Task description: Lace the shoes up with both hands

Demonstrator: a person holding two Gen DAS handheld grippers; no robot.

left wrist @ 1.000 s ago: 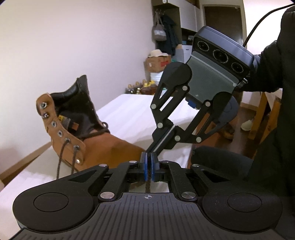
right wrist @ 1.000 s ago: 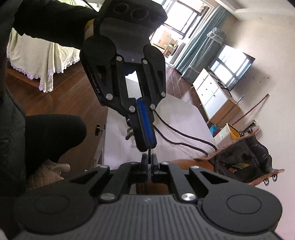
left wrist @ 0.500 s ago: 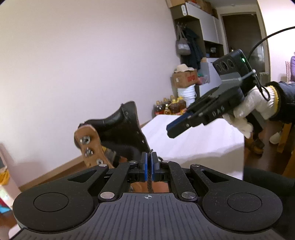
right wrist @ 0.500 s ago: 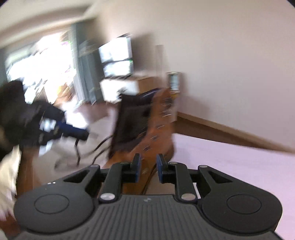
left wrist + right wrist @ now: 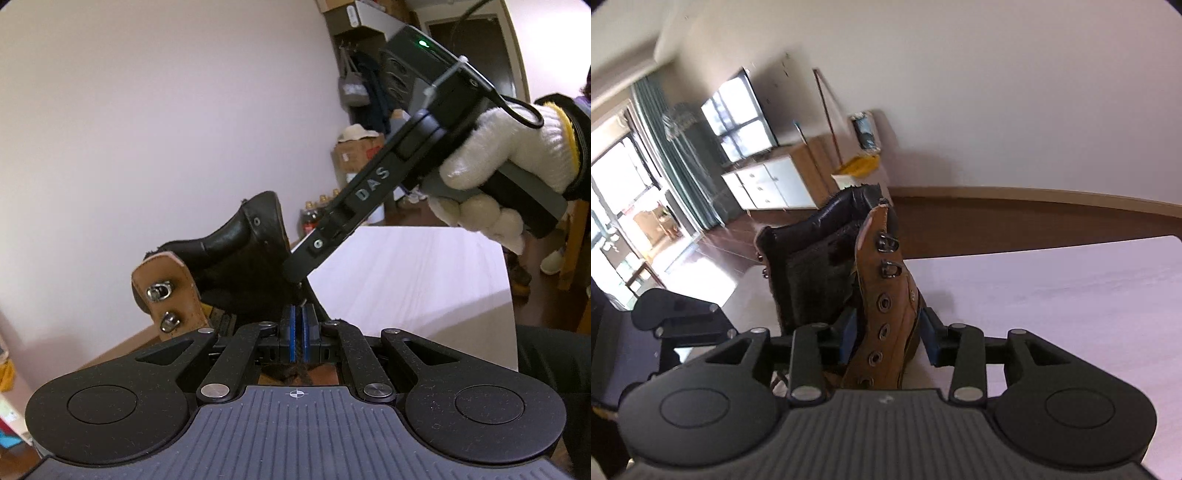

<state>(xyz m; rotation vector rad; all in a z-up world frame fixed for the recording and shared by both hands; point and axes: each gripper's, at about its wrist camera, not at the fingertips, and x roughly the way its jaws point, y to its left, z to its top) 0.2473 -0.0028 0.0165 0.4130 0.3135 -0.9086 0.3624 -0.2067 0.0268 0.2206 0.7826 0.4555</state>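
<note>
- The brown boot (image 5: 886, 317) stands upright on the white table (image 5: 1071, 295), its dark tongue (image 5: 816, 280) pulled open, so the eyelet flaps sit apart and can be reached.
- The left gripper (image 5: 296, 334) has its blue pads pressed together on a dark lace (image 5: 295, 373), which shows just behind the pads. Judging by the grip, it keeps the lace end under control and taut close to the boot.
- The right gripper (image 5: 888, 336) is spread wide, one finger on each side of the boot's near eyelet flap (image 5: 882, 332). It holds nothing; whether the pads touch the leather I cannot tell.
- That straddle looks like a way to steady the flap, or to line up on an eyelet (image 5: 885, 302), while the other hand feeds the lace.
- The lower round eyelets on this flap look empty, and the two hooks (image 5: 888, 243) above them are bare, so most of the lacing on this side seems undone.
- In the left view, the right gripper's tip (image 5: 295, 271) hangs just above the left pads, beside the tongue.
</note>
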